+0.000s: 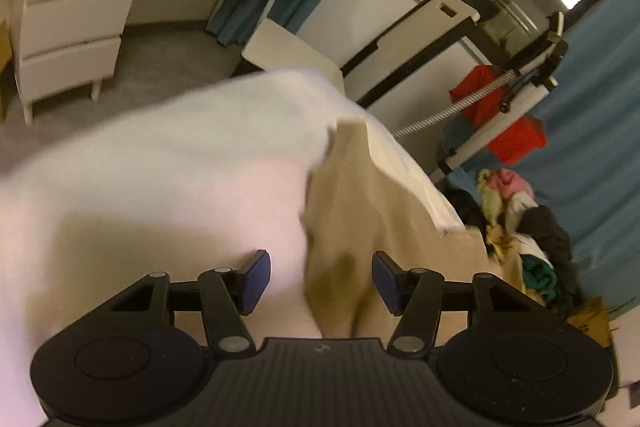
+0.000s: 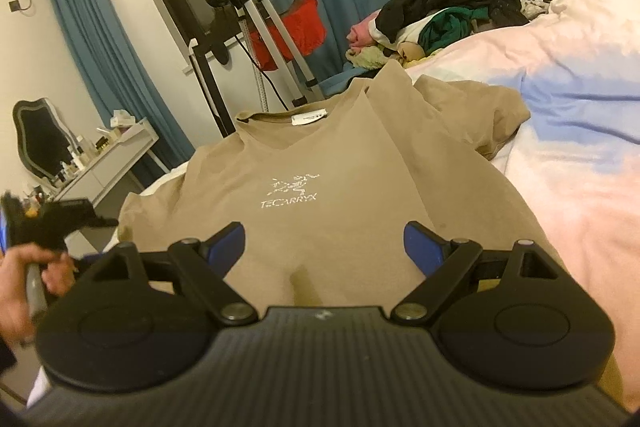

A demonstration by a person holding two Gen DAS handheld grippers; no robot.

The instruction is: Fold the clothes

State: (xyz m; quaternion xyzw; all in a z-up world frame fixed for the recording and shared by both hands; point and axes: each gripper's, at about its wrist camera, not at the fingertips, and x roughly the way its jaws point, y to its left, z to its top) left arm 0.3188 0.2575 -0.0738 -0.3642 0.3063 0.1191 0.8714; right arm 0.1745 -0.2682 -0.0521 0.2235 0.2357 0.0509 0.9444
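Tan T-shirt (image 2: pixel 320 163) lies front-up on the bed (image 2: pixel 568 131), white logo print visible, collar toward the far edge, one sleeve rumpled against the pale duvet. Right gripper (image 2: pixel 324 247) hovers over the shirt's lower part, jaws wide, nothing between them. Left gripper (image 1: pixel 321 279) also has jaws wide and empty, above tan cloth and blurred white bedding. Pile of mixed clothes (image 2: pixel 436 19) sits at the bed's far side, well apart from the shirt.

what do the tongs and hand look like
Both tongs, left and right, are alike: black linkage arms with silver pivot pins, blue pads, a ribbed black base with round housings. The left hand is bare-skinned.
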